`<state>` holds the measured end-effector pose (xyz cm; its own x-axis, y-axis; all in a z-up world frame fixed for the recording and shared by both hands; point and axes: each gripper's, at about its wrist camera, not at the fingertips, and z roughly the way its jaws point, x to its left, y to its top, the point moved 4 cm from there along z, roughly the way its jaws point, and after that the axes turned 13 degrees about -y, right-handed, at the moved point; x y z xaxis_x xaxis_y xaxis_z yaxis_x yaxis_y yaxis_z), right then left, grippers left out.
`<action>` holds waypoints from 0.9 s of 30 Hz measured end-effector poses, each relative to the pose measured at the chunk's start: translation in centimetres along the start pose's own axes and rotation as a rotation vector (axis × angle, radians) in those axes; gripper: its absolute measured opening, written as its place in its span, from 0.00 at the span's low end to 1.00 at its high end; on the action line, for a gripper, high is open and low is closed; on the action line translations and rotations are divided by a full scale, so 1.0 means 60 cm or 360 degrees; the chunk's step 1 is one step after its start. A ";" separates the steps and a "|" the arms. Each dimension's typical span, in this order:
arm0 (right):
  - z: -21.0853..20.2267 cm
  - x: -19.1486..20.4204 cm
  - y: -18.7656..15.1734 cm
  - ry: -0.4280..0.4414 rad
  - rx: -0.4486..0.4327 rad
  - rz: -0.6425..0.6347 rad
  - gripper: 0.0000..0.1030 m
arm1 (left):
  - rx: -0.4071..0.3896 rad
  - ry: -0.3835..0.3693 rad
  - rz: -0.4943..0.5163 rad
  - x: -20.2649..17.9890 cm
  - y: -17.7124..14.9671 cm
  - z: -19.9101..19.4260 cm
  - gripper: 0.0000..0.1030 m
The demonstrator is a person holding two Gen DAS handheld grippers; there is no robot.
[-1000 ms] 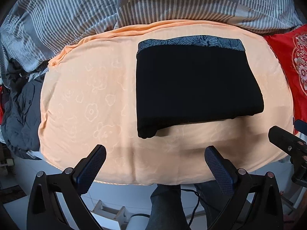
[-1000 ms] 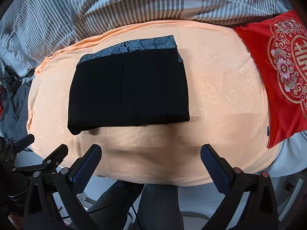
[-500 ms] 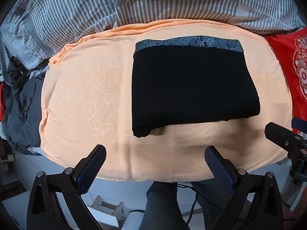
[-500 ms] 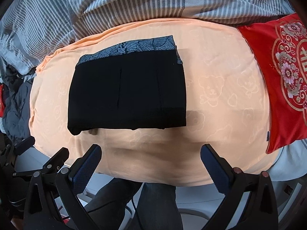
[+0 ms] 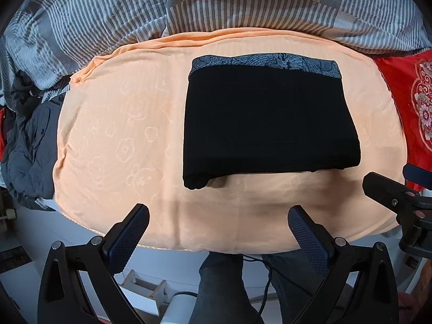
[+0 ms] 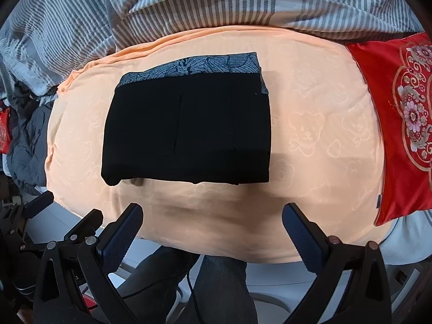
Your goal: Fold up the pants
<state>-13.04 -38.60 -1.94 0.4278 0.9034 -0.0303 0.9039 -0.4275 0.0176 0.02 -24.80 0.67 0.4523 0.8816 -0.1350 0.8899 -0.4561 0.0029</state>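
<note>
Left wrist view: the black pants (image 5: 267,118) lie folded flat on the orange sheet (image 5: 121,140); the left gripper (image 5: 218,222) hangs near the sheet's front edge, jaws spread, empty. Right wrist view: the pants (image 6: 189,132) sit on the sheet (image 6: 318,145); the right gripper (image 6: 212,218) hangs likewise, jaws apart, empty.

Bed w/ peach sheet (image 5: 113,140): folded black pants (image 5: 267,124), red cushion (image 6: 399,124), striped duvet (image 5: 243,2).
</note>
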 end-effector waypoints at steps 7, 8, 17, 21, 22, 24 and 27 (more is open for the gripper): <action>0.002 -0.001 0.006 0.0009 0.0010 0.0002 1.00 | 0.0011 0.0005 -0.0010 -0.001 0.002 0.001 1.00; 0.002 -0.001 0.006 0.0010 0.0009 0.0000 1.00 | 0.0015 0.0003 -0.0010 -0.002 0.002 0.002 1.00; 0.006 -0.002 0.009 0.0018 0.0016 -0.0018 1.00 | 0.0005 0.0003 -0.0012 -0.006 0.006 0.002 1.00; 0.007 -0.003 0.009 0.0019 0.0024 -0.0020 1.00 | 0.0007 -0.0023 -0.0028 -0.006 0.007 0.003 1.00; 0.008 -0.003 0.009 0.0018 0.0024 -0.0020 1.00 | 0.0008 -0.0022 -0.0031 -0.006 0.007 0.004 1.00; 0.008 -0.003 0.009 0.0017 0.0026 -0.0022 1.00 | 0.0009 -0.0028 -0.0043 -0.006 0.007 0.005 1.00; 0.010 -0.004 0.009 0.0016 0.0034 -0.0030 1.00 | -0.0006 -0.0046 -0.0043 -0.006 0.010 0.003 1.00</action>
<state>-12.63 -39.05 -2.54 0.4108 0.9115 -0.0202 0.9116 -0.4109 -0.0041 0.37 -25.43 0.55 0.4264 0.8896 -0.1639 0.9019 -0.4318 0.0027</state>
